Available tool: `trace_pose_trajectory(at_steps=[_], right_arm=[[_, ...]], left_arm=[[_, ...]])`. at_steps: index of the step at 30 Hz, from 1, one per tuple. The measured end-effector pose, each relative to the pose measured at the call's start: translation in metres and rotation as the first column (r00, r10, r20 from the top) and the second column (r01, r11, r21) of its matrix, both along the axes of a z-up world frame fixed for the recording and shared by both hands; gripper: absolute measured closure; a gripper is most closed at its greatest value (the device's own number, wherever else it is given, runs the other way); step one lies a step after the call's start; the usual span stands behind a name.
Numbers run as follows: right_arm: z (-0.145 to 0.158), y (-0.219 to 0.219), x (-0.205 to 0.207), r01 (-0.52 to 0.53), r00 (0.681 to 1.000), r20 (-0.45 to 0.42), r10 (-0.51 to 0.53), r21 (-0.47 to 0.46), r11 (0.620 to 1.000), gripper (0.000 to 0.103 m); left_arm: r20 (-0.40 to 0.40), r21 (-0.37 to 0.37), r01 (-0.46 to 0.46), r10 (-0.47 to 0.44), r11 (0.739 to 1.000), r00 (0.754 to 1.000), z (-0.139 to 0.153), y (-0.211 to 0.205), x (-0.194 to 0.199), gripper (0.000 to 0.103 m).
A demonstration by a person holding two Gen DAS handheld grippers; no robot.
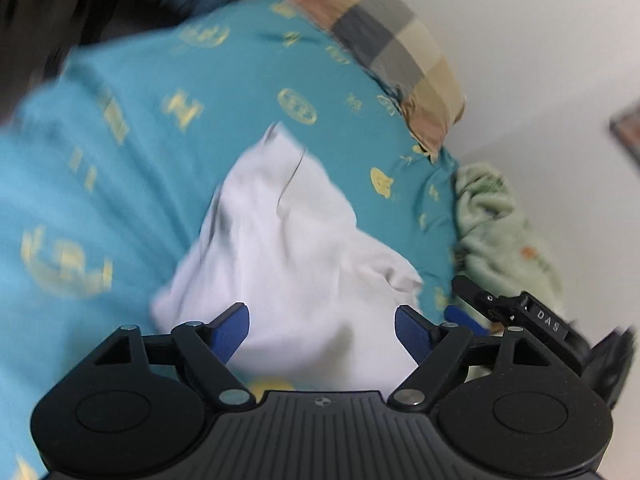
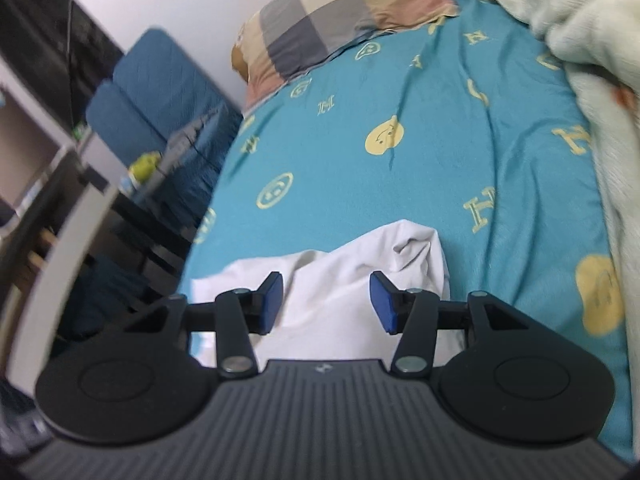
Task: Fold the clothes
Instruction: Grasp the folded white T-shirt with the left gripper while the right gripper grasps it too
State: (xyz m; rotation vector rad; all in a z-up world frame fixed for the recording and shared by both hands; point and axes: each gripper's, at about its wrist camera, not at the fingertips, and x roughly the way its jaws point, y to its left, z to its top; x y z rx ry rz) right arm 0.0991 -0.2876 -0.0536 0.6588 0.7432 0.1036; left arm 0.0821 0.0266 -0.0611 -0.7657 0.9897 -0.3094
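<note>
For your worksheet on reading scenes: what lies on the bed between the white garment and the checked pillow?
Only bare teal bedsheet separates white garment and checked pillow, clearest in right wrist view.

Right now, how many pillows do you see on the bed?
1. The checked pillow lies at the far end of the teal bedsheet, against the wall, beyond the white garment. The pale green blanket could hide another one.
</note>
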Motion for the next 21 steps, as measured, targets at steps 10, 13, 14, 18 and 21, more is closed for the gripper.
trace_pose_trajectory(at_steps=[10,13,14,18,21], right_arm=[[-0.042,0.0,-0.042,0.067,0.987,-0.158,-0.007,0.38,0.923,0.041],[-0.075,0.009,-0.04,0.078,0.967,-0.246,0.061,0.514,0.854,0.041],[-0.082,0.012,-0.039,0.081,0.96,-0.268,0.079,0.539,0.839,0.041],[-0.096,0.027,-0.034,0.075,0.959,-0.263,0.11,0.605,0.793,0.034],[-0.103,0.033,-0.03,0.08,0.968,-0.229,0.104,0.674,0.735,0.016]], left_arm=[[-0.267,-0.316,-0.208,0.124,0.926,0.956,-0.074,0.017,0.002,0.024],[-0.25,-0.324,-0.206,0.126,0.923,0.96,-0.079,0.013,0.015,0.043],[-0.236,-0.312,-0.201,0.129,0.929,0.963,-0.077,0.012,0.019,0.049],[-0.152,-0.292,-0.158,0.118,0.943,0.981,-0.062,0.008,0.027,0.075],[-0.092,-0.298,-0.125,0.102,0.946,0.991,-0.049,0.005,0.032,0.08]])
